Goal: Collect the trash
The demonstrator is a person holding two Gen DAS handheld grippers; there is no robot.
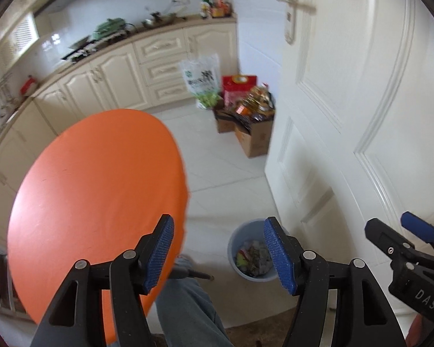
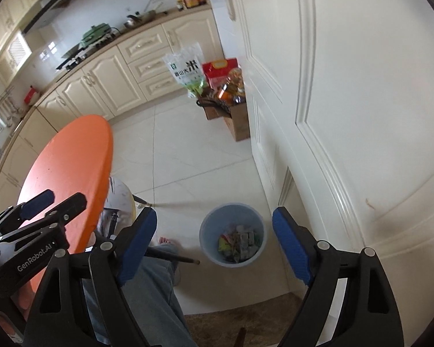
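Observation:
A light blue trash bin [image 1: 237, 248] stands on the white tiled floor beside the door; it also shows in the right wrist view [image 2: 208, 225]. Crumpled wrappers and paper [image 2: 238, 245] lie inside it. My left gripper [image 1: 218, 256] is open and empty, held high above the floor between the round orange table [image 1: 95, 202] and the bin. My right gripper [image 2: 214, 248] is open and empty, high above the bin. Each gripper shows at the edge of the other's view. I see no loose trash on the orange table top.
A white door [image 1: 361, 115] stands close on the right. Cardboard boxes of groceries [image 1: 251, 121] and a rice bag [image 1: 202, 84] sit by cream cabinets [image 1: 115, 84]. The person's jeans leg [image 2: 147, 295] and a stool leg [image 2: 173, 257] are below.

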